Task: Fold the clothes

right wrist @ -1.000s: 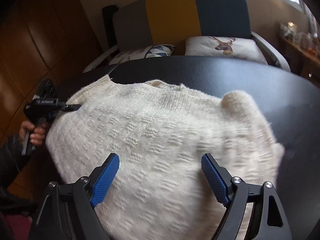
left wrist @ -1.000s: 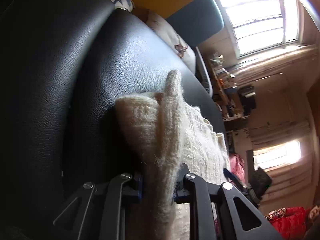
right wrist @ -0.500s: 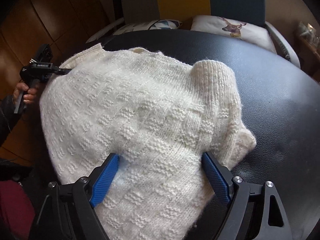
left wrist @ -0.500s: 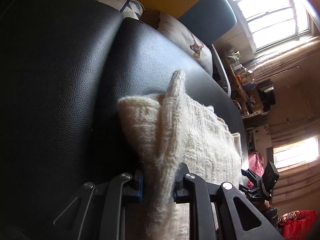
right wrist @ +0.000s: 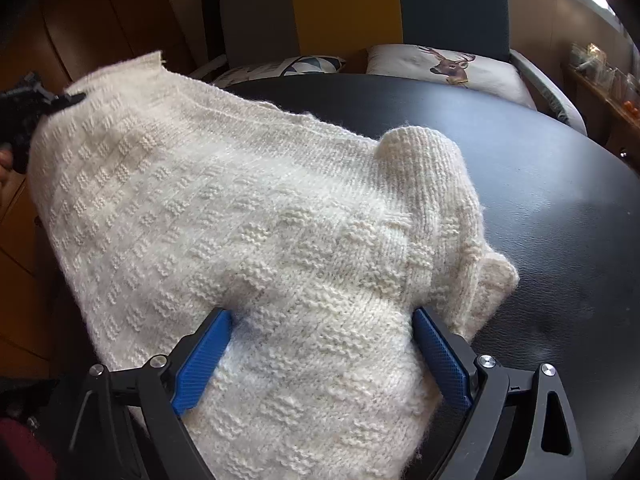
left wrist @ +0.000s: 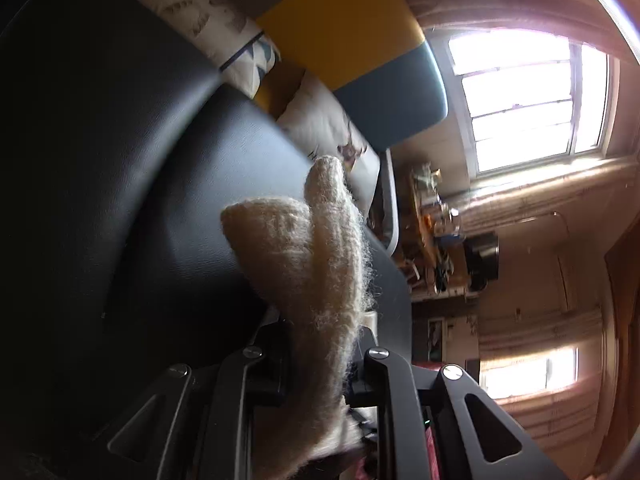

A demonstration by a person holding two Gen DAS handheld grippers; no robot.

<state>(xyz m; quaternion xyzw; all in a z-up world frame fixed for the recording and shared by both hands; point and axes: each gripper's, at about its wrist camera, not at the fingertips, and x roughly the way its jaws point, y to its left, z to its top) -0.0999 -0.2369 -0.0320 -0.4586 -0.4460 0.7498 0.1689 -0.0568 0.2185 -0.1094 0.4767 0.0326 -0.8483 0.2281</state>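
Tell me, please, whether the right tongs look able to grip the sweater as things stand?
Probably yes: the right tongs stand open astride the sweater, its knit bunched between them with nothing in the way.

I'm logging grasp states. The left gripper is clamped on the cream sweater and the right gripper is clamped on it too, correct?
Not quite. The left gripper is clamped on the cream sweater, but the right wrist view shows the right gripper open, its blue pads spread wide around the knit.

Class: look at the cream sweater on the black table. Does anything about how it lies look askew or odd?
Yes. The sweater lies crooked and bunched: one sleeve is doubled over its right edge, and the left claw pinches up a fold.
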